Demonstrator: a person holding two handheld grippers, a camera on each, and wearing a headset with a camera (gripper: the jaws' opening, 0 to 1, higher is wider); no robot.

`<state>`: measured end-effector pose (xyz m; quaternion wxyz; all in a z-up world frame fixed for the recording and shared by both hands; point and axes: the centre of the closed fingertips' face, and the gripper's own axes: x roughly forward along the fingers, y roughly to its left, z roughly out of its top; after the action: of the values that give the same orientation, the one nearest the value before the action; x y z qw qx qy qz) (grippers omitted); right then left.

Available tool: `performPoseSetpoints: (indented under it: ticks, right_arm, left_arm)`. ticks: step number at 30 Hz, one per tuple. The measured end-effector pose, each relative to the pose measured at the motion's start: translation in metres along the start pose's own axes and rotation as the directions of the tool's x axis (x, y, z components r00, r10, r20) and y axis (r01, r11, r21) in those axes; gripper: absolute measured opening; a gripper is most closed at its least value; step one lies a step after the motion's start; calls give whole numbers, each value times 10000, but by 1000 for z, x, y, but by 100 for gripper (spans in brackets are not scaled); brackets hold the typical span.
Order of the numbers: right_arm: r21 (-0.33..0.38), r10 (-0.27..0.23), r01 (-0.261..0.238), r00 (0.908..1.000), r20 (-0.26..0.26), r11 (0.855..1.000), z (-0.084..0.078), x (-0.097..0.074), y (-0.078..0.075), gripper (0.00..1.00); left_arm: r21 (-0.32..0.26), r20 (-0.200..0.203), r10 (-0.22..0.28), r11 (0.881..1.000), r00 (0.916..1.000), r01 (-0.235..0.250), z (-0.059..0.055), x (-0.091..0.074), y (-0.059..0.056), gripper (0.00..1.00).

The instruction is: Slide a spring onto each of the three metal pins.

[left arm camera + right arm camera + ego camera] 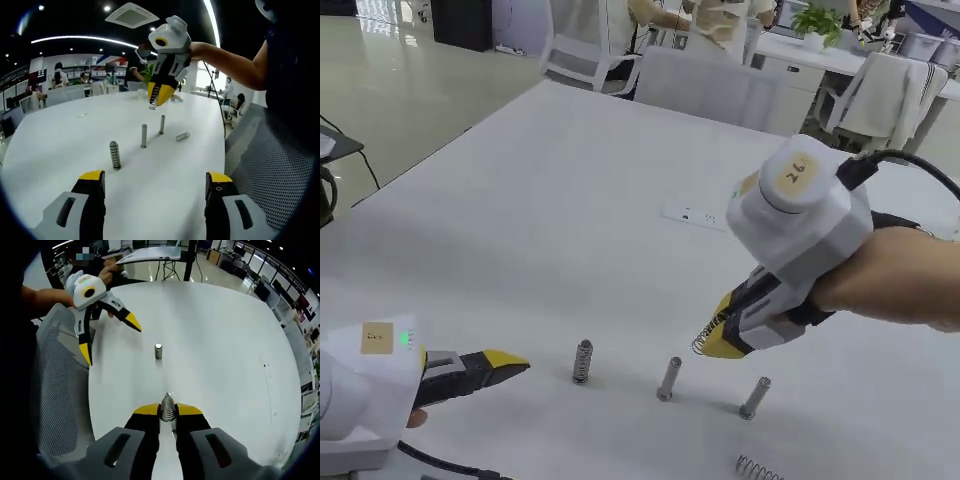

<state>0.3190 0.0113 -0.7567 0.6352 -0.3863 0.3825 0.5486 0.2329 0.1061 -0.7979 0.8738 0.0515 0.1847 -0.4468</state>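
Threading spring (705, 338) onto a bare pin (668, 378)
With right hand-held gripper (167, 410) pinching it and left hand-held gripper (508, 366) agape: keep coil upright over pin tip, lower straight.

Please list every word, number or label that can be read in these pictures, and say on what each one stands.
"26", handwritten and tilted, so not certain: yellow sticker on top of the right gripper.
Yellow tag on the left gripper: too blurred to read.
White flat piece on the table: dark marks, too small to read.
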Motion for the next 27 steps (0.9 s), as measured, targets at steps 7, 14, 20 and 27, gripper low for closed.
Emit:
performPoseSetpoints:
  ticks: [7,14,20,27]
  right_arm:
    - [-314,297,-310,9988,-400,9990,2,13,-1,9]
    - [-523,498,-538,9959,-760,9972,3,25,-3,9]
    - [-624,632,-697,9930,-995,9956,4,32,-3,9]
    - [-578,715,-794,9892,-1283,9952,-2,38,-3,9]
  left_arm:
    - [-78,140,-6,10000,9999,7,3,2,-2,84]
    - [-108,230,-8,9999,9997,11,4,3,-2,85]
    - [-105,311,-1,9999,9995,5,5,4,-3,86]
    - [-141,340,34,9999,9994,-29,3,2,-1,86]
